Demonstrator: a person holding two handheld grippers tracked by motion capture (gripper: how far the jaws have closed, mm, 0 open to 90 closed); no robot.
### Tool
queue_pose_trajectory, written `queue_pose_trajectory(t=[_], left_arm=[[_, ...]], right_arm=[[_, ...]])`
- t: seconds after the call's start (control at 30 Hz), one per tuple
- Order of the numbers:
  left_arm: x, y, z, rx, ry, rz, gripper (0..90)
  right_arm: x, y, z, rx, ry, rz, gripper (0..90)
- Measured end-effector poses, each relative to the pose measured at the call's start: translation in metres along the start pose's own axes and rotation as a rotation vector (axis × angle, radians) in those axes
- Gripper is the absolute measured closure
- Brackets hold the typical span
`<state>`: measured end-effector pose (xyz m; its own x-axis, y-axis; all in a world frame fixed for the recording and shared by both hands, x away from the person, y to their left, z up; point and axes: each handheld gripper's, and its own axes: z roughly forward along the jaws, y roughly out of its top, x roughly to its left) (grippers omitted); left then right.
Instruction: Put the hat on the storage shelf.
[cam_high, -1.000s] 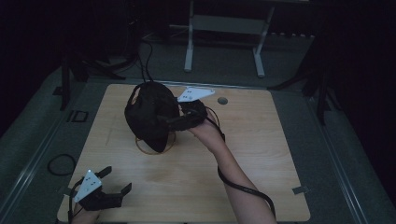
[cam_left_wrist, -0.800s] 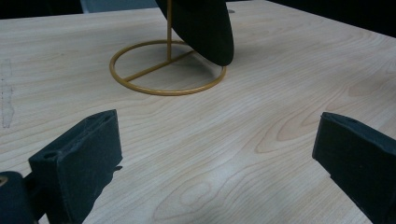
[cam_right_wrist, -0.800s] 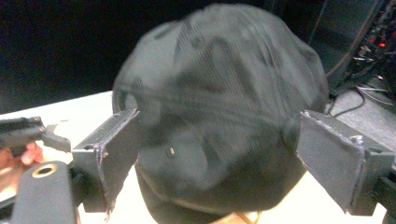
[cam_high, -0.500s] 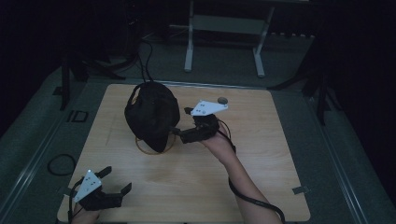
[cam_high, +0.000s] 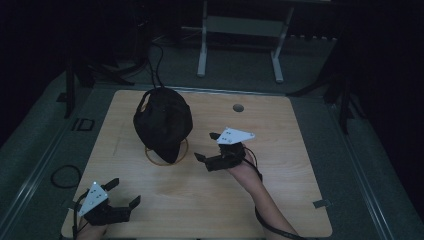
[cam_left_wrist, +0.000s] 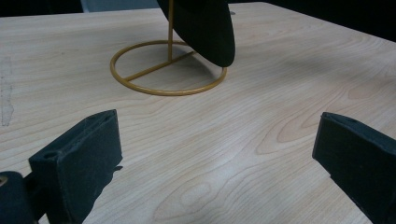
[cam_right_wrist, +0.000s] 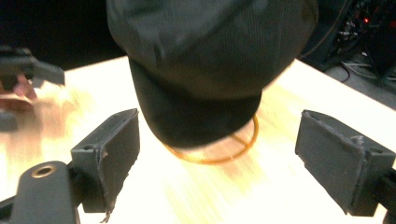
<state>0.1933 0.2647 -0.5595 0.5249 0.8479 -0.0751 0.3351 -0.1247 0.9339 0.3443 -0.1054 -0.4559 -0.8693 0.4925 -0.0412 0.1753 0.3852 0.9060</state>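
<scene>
Right gripper (cam_high: 206, 146) now drawn back from the black cap (cam_high: 162, 122), lower and further right in frame than half a second ago; fingers apart, empty. Left gripper (cam_high: 124, 192) unchanged at lower left, fingers apart, empty. Cap unmoved on gold wire stand (cam_high: 166, 154), left of centre on the table (cam_high: 280, 190). Pale wood table; dark room, white frame (cam_high: 240, 27) on the floor behind. Left gripper view: stand's ring base (cam_left_wrist: 168, 70) and upright rod, sharp. Right gripper view: cap (cam_right_wrist: 205, 60) close, motion-blurred.
</scene>
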Motion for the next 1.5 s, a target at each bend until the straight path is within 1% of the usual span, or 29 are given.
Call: queue_pose_trajectory(t=[0.07, 0.1, 0.17, 0.23, 0.3, 0.37, 0.4, 0.53, 0.6, 0.7, 0.77, 0.83, 0.87, 0.97, 1.0, 1.03, 1.1, 1.23, 1.37, 1.4, 1.43, 1.5], left_arm=[[0.000, 0.000, 0.000, 0.002, 0.000, 0.001, 1.7], [0.000, 0.000, 0.000, 0.001, 0.000, 0.002, 1.7], [0.000, 0.000, 0.000, 0.000, -0.001, 0.001, 1.7], [0.000, 0.000, 0.000, -0.001, -0.001, 0.000, 1.7], [0.000, 0.000, 0.000, 0.003, -0.001, 0.001, 1.7], [0.000, 0.000, 0.000, 0.004, -0.002, 0.001, 1.7], [0.000, 0.000, 0.000, 0.004, -0.002, 0.002, 1.7], [0.000, 0.000, 0.000, -0.001, -0.002, -0.001, 1.8], [0.000, 0.000, 0.000, 0.002, -0.002, 0.001, 1.8], [0.000, 0.000, 0.000, 0.001, -0.001, 0.000, 1.8], [0.000, 0.000, 0.000, 0.001, -0.002, -0.001, 1.8], [0.000, 0.000, 0.000, 0.002, -0.001, 0.001, 1.8], [0.000, 0.000, 0.000, 0.000, -0.002, -0.001, 1.8], [0.000, 0.000, 0.000, 0.000, -0.003, -0.002, 1.7], [0.000, 0.000, 0.000, 0.000, -0.003, -0.002, 1.8], [0.000, 0.000, 0.000, 0.000, -0.001, -0.002, 1.8], [0.000, 0.000, 0.000, 0.001, 0.001, -0.001, 1.7], [0.000, 0.000, 0.000, 0.003, 0.000, 0.000, 1.8], [0.000, 0.000, 0.000, 0.002, -0.001, -0.001, 1.8], [0.000, 0.000, 0.000, 0.001, -0.001, -0.001, 1.8], [0.000, 0.000, 0.000, 0.000, -0.002, -0.002, 1.8], [0.000, 0.000, 0.000, 0.002, -0.003, -0.001, 1.8]], right_arm=[[0.000, -0.008, 0.000, 0.014, -0.005, 0.005, 13.8], [0.001, -0.011, 0.001, 0.018, 0.005, 0.013, 13.8], [0.002, -0.018, 0.000, 0.032, -0.009, -0.004, 13.8], [0.002, -0.025, 0.000, 0.032, 0.006, 0.011, 13.8], [0.003, -0.031, -0.002, 0.036, -0.003, 0.021, 13.8], [0.004, -0.038, -0.003, 0.034, 0.010, 0.032, 13.5], [0.005, -0.041, -0.003, 0.039, 0.014, 0.028, 13.4], [0.008, -0.052, -0.007, 0.021, 0.022, 0.029, 13.5], [0.008, -0.056, -0.009, 0.016, 0.028, 0.042, 13.6], [0.009, -0.065, -0.013, 0.011, 0.012, 0.043, 13.7], [0.008, -0.071, -0.015, 0.018, 0.008, 0.045, 13.7], [0.008, -0.074, -0.016, 0.022, 0.006, 0.041, 13.8], [0.009, -0.078, -0.017, 0.028, 0.000, 0.032, 13.9], [0.008, -0.088, -0.021, 0.032, -0.005, 0.026, 14.0], [0.008, -0.088, -0.021, 0.032, -0.005, 0.026, 14.0], [0.008, -0.096, -0.024, 0.031, -0.006, 0.022, 14.2], [0.007, -0.100, -0.027, 0.044, -0.004, 0.027, 14.2], [0.004, -0.106, -0.032, 0.045, -0.013, 0.026, 14.3], [-0.001, -0.111, -0.036, 0.049, -0.016, 0.041, 14.4], [-0.002, -0.115, -0.037, 0.061, -0.023, 0.042, 14.4], [-0.002, -0.115, -0.037, 0.061, -0.023, 0.042, 14.4], [-0.003, -0.121, -0.041, 0.074, -0.032, 0.043, 14.3]])
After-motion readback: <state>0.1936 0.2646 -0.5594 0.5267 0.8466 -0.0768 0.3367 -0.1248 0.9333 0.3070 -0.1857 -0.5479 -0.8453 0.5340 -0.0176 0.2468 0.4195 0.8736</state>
